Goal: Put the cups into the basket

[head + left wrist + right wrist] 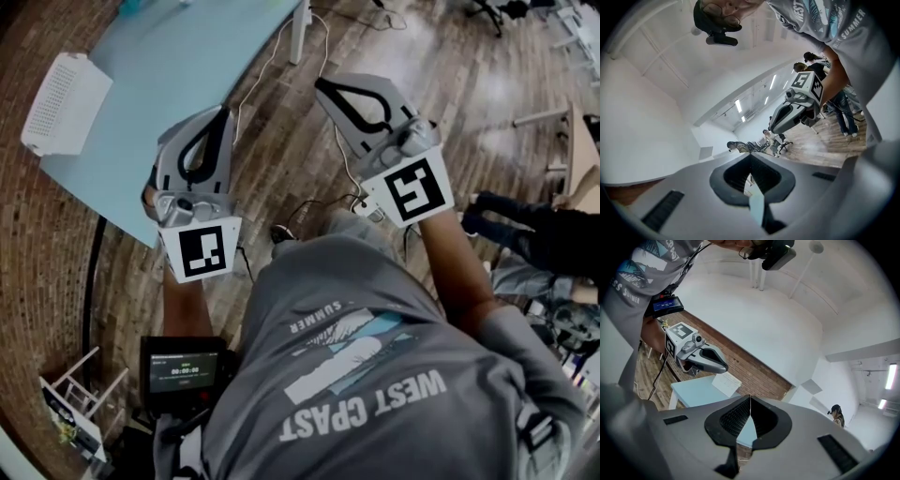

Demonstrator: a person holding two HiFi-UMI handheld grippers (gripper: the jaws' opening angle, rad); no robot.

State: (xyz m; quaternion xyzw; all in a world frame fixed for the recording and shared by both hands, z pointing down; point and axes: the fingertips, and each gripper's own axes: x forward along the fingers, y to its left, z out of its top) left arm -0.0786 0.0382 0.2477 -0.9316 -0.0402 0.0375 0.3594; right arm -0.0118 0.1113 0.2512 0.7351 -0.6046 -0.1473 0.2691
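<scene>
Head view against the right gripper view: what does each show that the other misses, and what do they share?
Only the head view: another person's legs and the right gripper seen from outside. Only the right gripper view: a ceiling light and a distant person. Both: the blue table, the white basket on it, and the left gripper.
</scene>
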